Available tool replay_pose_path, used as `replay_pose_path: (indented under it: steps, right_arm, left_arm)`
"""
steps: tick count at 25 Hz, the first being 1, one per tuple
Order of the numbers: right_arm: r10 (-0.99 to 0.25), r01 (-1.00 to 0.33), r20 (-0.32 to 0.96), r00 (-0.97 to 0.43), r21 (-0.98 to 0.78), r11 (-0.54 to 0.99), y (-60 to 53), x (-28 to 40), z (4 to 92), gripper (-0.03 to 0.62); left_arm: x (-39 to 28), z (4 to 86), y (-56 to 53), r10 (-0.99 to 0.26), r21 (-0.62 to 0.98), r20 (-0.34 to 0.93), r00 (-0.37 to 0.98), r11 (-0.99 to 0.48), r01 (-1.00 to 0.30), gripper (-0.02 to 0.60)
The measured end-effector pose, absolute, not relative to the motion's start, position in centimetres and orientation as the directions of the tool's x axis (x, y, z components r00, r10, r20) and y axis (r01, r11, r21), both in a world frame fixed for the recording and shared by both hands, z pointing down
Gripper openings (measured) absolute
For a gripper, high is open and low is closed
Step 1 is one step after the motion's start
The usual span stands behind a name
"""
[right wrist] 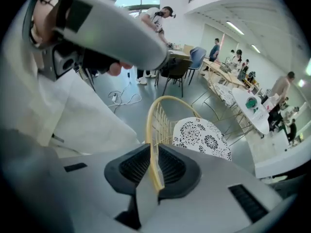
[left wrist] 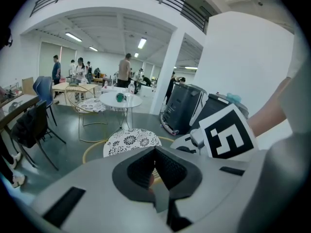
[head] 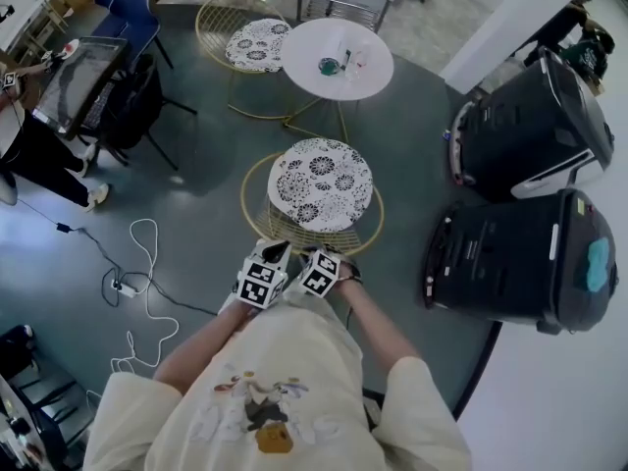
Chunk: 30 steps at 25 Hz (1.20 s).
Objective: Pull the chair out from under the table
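1. The left gripper (head: pixel 267 263) is closed on the gold wire back rim (right wrist: pixel 150 135) of the chair (head: pixel 320 186). Only a sliver of gold is seen between its pads (left wrist: pixel 142 169).
2. The right gripper (head: pixel 326 266), just beside it, is clamped on the same rim.
3. Both forearms (head: pixel 201 346) are stretched forward and down, close together.
4. The chair is set apart from the round white bench (head: pixel 312 42).
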State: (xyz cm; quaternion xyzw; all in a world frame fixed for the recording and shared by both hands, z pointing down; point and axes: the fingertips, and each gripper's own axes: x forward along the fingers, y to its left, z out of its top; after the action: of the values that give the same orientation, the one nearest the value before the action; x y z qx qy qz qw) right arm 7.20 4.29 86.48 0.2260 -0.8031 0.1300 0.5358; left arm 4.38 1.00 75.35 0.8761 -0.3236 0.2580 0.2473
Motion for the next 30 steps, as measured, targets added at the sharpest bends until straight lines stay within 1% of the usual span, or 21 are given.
replay_pose_path:
  steps: [7, 10, 14, 18, 23, 26, 30]
  right_arm:
    - [-0.371, -0.682, 0.842, -0.391, 0.006, 0.732, 2.3, 7.7, 82.1, 0.048]
    - [-0.458, -0.754, 0.777, -0.432, -0.032, 0.657, 1.5, 8.2, 78.5, 0.048]
    - [-0.585, -0.839, 0.648, -0.489, -0.164, 0.519, 0.9, 8.7, 72.9, 0.044]
    - [-0.698, -0.856, 0.508, -0.505, -0.195, 0.478, 1.2, 8.0, 66.0, 0.035]
    - [-0.775, -0.857, 0.366, -0.515, -0.250, 0.451, 2.5, 7.0, 58.9, 0.017]
    - [-0.801, -0.859, 0.315, -0.508, -0.252, 0.446, 3.6, 6.6, 56.5, 0.008]
    - [-0.832, -0.870, 0.263, -0.489, -0.222, 0.441, 4.5, 6.2, 54.3, 0.008]
  left_arm:
    - [4.0, 74.0, 1.8, -0.450, 0.295, 0.582, 0.677, -0.659, -0.692, 0.002]
    - [3.8, 72.8, 1.8, -0.461, 0.307, 0.563, 0.685, -0.653, -0.692, 0.002]
    - [2.9, 69.9, 1.6, -0.494, 0.319, 0.528, 0.690, -0.638, -0.701, 0.002]
    - [1.7, 65.5, 1.6, -0.532, 0.335, 0.485, 0.694, -0.620, -0.710, 0.002]
    - [0.6, 60.7, 1.9, -0.566, 0.354, 0.468, 0.679, -0.583, -0.731, 0.002]
    - [0.8, 57.8, 2.7, -0.567, 0.360, 0.442, 0.695, -0.598, -0.716, 0.002]
    - [1.4, 54.9, 3.5, -0.579, 0.314, 0.419, 0.699, -0.631, -0.710, 0.002]
